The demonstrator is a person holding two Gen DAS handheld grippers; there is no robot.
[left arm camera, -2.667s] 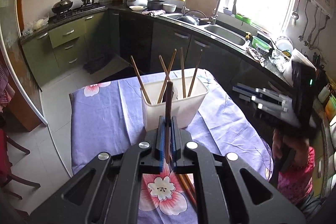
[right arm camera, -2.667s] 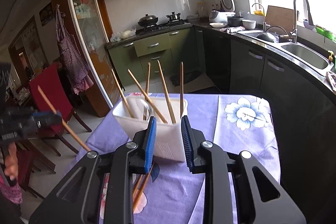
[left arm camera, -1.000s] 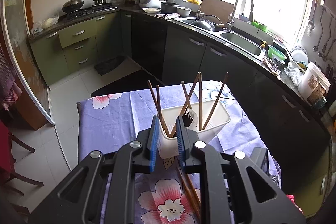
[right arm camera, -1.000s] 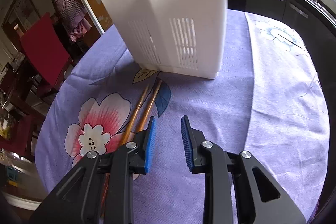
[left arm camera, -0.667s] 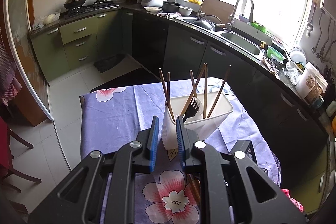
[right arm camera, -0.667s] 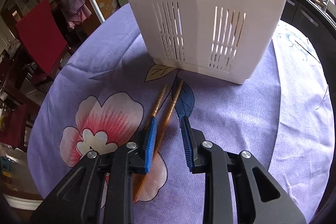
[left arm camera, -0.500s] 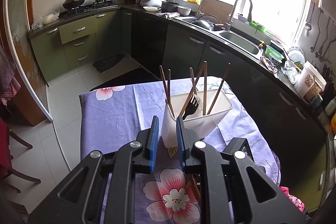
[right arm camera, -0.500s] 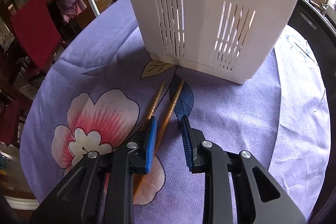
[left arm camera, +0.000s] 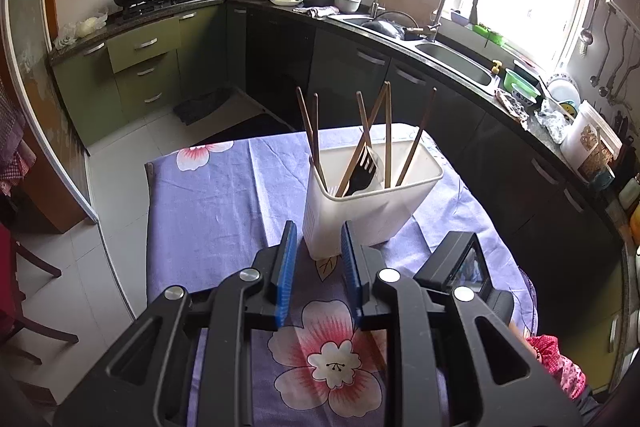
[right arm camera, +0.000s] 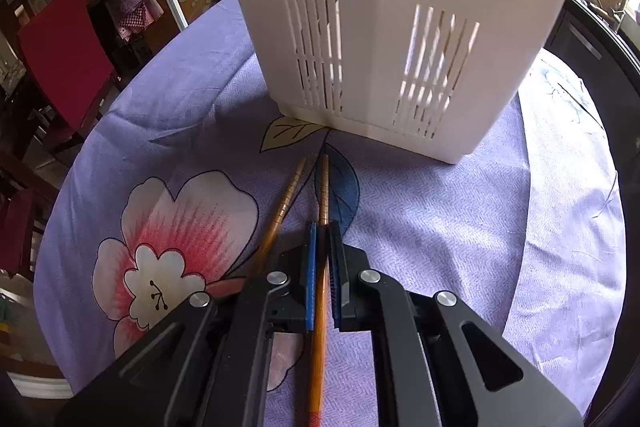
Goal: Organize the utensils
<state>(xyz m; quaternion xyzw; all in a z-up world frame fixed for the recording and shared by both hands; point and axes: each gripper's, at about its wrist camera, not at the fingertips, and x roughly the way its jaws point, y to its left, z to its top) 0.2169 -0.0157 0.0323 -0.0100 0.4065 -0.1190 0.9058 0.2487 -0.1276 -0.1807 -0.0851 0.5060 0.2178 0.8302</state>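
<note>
The right gripper [right arm camera: 323, 227] points steeply down at the table, its blue-padded jaws having just closed onto one slim brown wooden chopstick [right arm camera: 322, 195] that lies flat on the lilac flowered tablecloth [right arm camera: 460, 227]; the stick runs back between the pads and out beneath the black frame. A second matching chopstick [right arm camera: 285, 203] lies just beside it to the left, untouched, its far tip angled towards the first. Both tips stop a little short of the tall white slotted plastic utensil holder [right arm camera: 400, 7], which stands upright just beyond. The left gripper [left arm camera: 316, 245] hangs above the near side of the table, tilted downward, its jaws having just eased apart to a narrow gap with nothing between them. Past its fingers the holder shows several chopsticks [left arm camera: 386, 139] and a black slotted spatula [left arm camera: 362, 173] standing inside.
</note>
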